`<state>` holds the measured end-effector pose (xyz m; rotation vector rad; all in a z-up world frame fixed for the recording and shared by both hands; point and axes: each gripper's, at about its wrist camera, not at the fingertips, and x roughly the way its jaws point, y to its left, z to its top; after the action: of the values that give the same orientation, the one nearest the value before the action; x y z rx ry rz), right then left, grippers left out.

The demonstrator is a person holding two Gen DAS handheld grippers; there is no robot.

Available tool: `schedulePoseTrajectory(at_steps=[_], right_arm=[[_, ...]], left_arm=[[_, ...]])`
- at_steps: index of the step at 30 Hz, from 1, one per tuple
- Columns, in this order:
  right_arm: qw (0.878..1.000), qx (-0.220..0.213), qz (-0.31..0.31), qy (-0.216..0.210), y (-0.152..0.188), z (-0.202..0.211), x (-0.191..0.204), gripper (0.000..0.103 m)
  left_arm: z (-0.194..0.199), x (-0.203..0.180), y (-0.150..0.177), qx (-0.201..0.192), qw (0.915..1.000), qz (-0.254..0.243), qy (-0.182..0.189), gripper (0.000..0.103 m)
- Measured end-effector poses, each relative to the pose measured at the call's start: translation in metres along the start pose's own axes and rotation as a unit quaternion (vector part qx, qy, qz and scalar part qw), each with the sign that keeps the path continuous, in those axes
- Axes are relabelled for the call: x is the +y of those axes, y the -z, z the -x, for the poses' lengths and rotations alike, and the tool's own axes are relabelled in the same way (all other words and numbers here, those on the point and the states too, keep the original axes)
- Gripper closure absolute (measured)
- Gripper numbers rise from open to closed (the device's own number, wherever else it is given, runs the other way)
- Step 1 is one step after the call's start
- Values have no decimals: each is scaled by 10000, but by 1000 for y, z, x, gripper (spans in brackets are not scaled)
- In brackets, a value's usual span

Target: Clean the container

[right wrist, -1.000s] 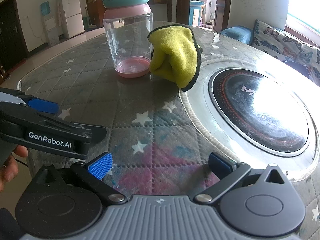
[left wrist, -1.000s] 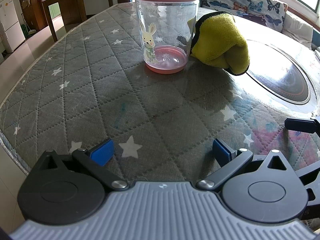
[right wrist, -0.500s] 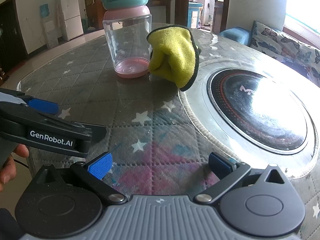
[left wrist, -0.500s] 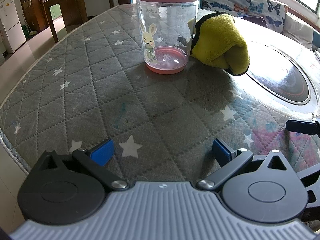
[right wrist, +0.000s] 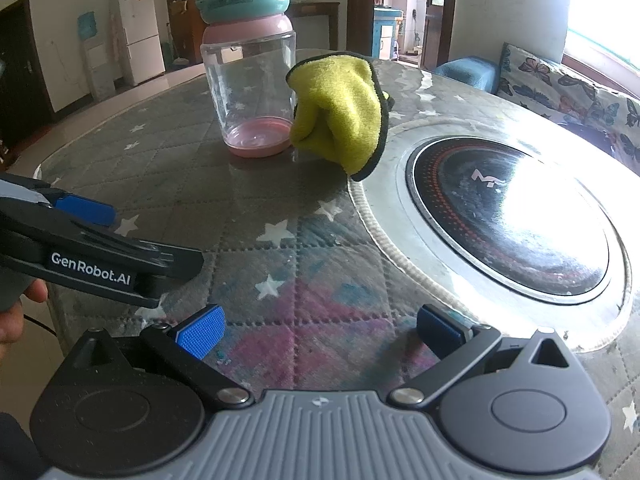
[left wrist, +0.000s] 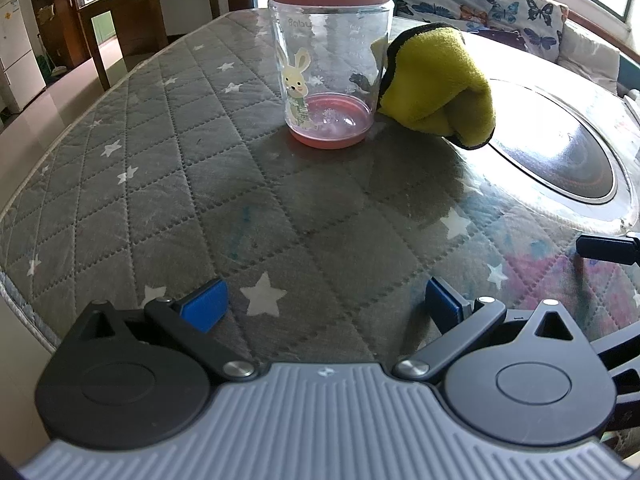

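Grey quilted cloth with white stars covers the round table, the largest item. Set into it at my right, a black glass cooktop in a metal ring. Next, the container: clear-walled, pink base, pink collar and teal lid, a rabbit printed on its side; it stands upright near the table's far side, well apart from both tools. I judge it light, rigid and slick, likely to tip because of the tall lid; best held across the clear wall below the collar. Yellow cloth, black-edged, bunched, touching the container's right side; soft, to be pinched at any fold. My left gripper: blue pads spread wide, nothing between them, low over the table. My right gripper: likewise spread and empty. No wiping has begun, by my reading.
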<state>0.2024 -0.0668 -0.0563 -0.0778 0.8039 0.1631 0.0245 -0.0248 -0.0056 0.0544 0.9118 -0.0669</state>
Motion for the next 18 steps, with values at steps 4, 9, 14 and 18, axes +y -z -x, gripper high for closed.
schedulePoseTrajectory(at_steps=[4,9,14,18], right_arm=[[10000,-5,-49,48,1,0,-3,0],[9999,-17,-97,80,1,0,-7,0],[9998,-36,-143,116,1,0,-8,0],[9996,-47,-208,171,1,0,-13,0]], left_arm=[[1,-2,5,-2,10000,8,-4,0],[2,-1,6,-2,10000,23,-18,0],[2,1,6,0,10000,18,-23,0],[3,3,6,-14,10000,23,-29,0]])
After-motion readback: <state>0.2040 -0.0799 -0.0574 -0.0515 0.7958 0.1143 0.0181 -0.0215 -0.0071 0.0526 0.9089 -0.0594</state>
